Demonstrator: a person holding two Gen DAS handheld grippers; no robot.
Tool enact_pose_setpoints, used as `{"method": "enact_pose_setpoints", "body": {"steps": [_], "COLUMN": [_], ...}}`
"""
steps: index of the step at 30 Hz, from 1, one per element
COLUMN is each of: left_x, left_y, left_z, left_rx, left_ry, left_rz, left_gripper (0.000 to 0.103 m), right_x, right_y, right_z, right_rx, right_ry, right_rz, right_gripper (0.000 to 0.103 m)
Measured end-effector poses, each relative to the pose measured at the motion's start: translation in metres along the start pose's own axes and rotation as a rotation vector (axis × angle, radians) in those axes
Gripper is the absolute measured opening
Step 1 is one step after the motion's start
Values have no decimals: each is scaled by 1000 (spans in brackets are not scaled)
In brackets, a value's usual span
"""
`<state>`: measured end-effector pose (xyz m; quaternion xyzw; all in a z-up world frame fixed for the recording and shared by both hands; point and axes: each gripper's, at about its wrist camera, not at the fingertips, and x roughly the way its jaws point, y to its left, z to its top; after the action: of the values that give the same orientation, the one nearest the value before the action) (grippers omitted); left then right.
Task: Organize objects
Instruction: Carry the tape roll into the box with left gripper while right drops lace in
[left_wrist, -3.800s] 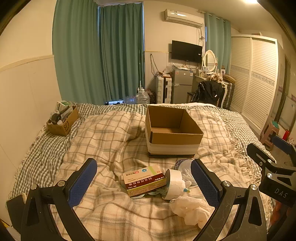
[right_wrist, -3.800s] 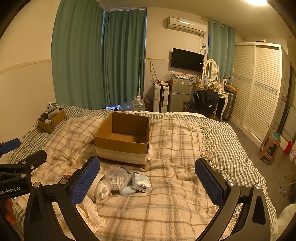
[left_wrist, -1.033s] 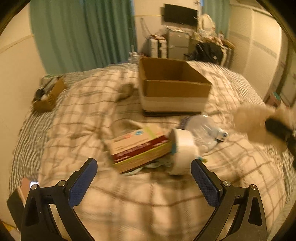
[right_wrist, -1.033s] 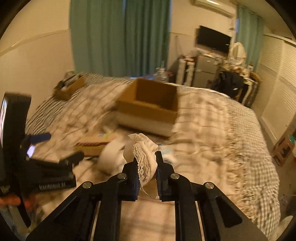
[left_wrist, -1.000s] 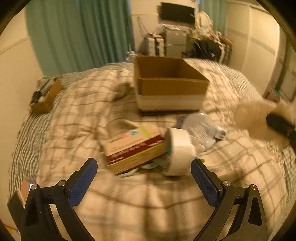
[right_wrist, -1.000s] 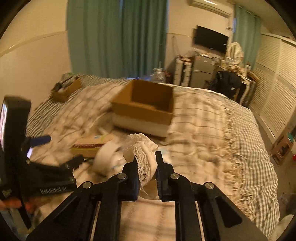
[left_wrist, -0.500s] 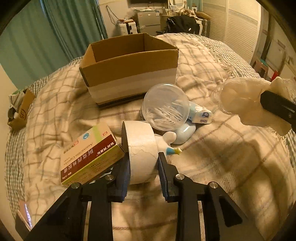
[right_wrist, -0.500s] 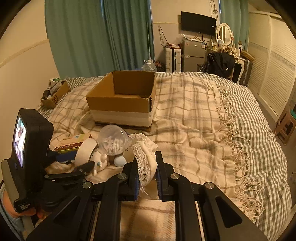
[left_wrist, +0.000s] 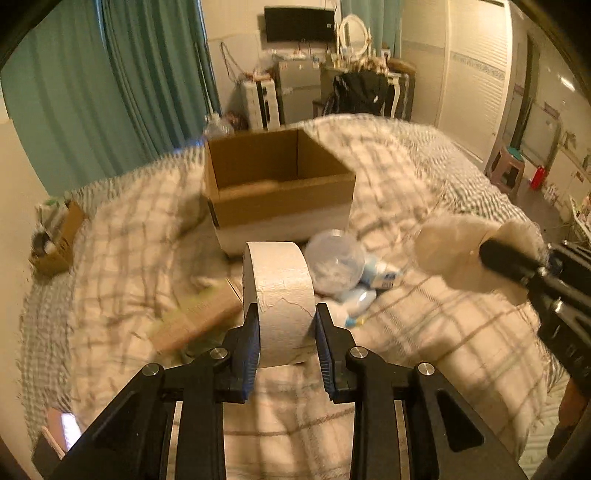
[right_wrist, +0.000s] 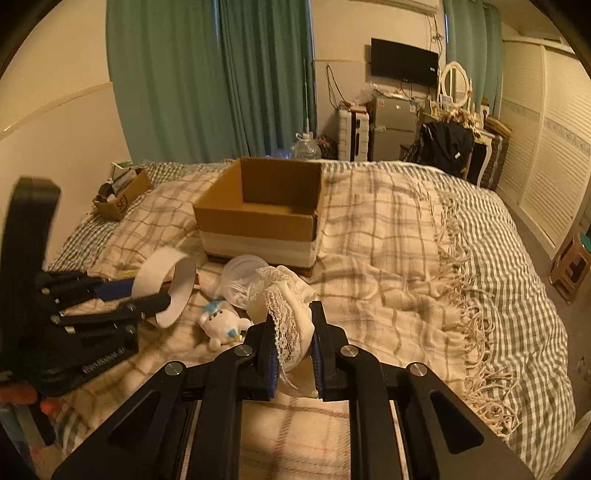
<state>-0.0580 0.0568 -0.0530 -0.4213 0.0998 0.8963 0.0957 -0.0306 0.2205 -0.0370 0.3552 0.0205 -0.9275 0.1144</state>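
Tape roll (left_wrist: 279, 295): white, rigid ring, probably light; flat sides give a firm seat, so across the width is the right hold; low centre of left wrist view, raised above the bed (left_wrist: 424, 369), in front of the open cardboard box (left_wrist: 277, 192); left gripper (left_wrist: 284, 332) closed down to the roll's width, pads flat on both faces.

Lace cloth (right_wrist: 284, 306): soft, limp, very light, likely to sag or snag on its trim; pinch a bunched fold; low centre of right wrist view; right gripper (right_wrist: 293, 339) nearly closed, pinching the bunch, the rest spilling over the tips.

On the blanket below the box: clear round container (right_wrist: 240, 277), small plush toy (right_wrist: 221, 321); blurred flat packet (left_wrist: 195, 321) lower left of the tape.
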Motion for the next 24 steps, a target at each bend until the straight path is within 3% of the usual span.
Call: {"method": "enact_pose_setpoints", "body": {"steps": [4,12,18,21,24], "left_x": [-28,-62,-52,-38,-12], "left_y": [9,27,39,48,59], "left_z": [19,72,111,130,152], "left_rx": [-40,-54,-41,-47,-62], "left_ry": [-47,-156,-187,-196,-187], "left_rz": [-73,-86,-34,-5,-22], "left_gripper": [28,28,28,28,28], "right_x": [-17,-51,-41,-21,8], "right_y": [8,21,30,29,24], "right_z": [13,80,130,156,179], "right_rx": [-10,-76,-106,-108,-99], "right_ry": [-32,-128,-156,-157,-143], "right_rz": [42,25,28,25,30], "right_gripper": [13,13,13,13,13]}}
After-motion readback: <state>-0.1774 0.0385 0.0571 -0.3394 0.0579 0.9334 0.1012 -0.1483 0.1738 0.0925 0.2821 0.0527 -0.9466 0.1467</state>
